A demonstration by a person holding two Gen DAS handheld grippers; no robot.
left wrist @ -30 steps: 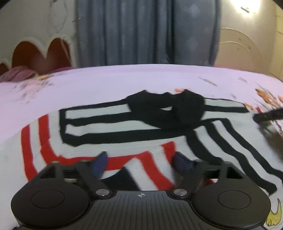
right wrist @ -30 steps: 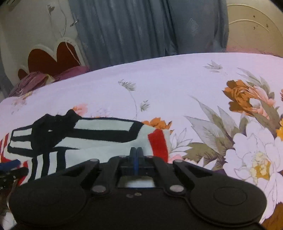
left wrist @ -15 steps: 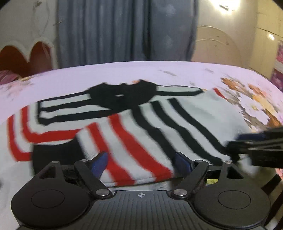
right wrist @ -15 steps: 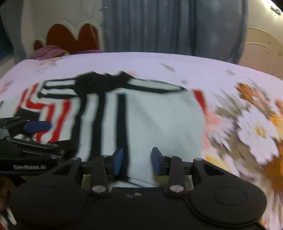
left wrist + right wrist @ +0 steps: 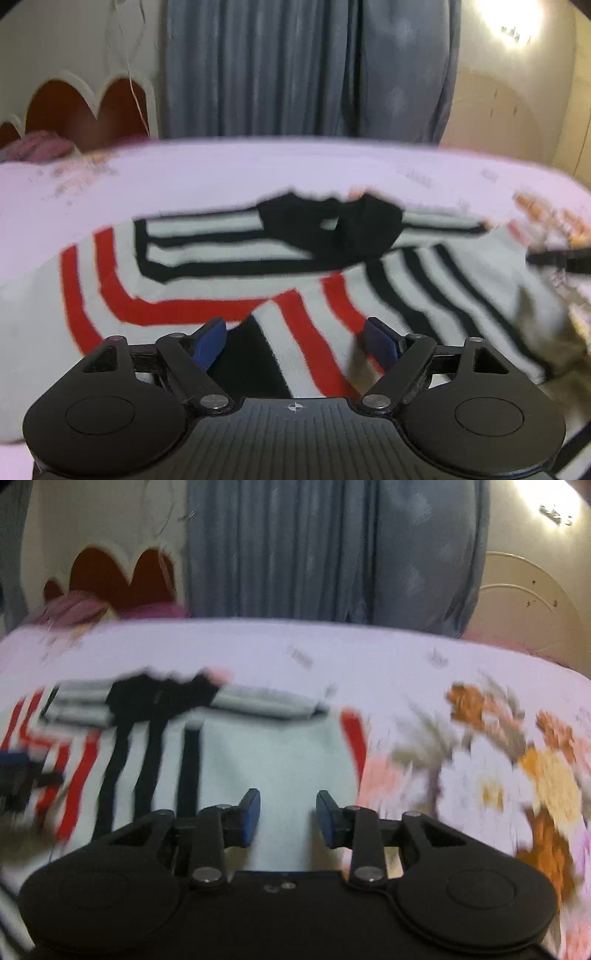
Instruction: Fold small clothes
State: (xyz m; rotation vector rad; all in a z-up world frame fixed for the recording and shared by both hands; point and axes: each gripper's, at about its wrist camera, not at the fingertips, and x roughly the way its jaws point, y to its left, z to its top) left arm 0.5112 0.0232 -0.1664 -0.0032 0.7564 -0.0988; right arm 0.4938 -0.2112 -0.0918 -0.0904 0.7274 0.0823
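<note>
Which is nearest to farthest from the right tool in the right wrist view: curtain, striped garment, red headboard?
1. Striped garment: directly under the right tool.
2. Red headboard: far left, beyond the bed.
3. Curtain: centre back; too close to the headboard to call.

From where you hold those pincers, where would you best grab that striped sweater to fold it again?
Probably by the plain white edge of the striped sweater nearest the right tool, coming in low from the near side. The cloth lies flat on the flowered bedspread, so only a thin edge fits between the pads. Both tools stand open and hold nothing.
</note>
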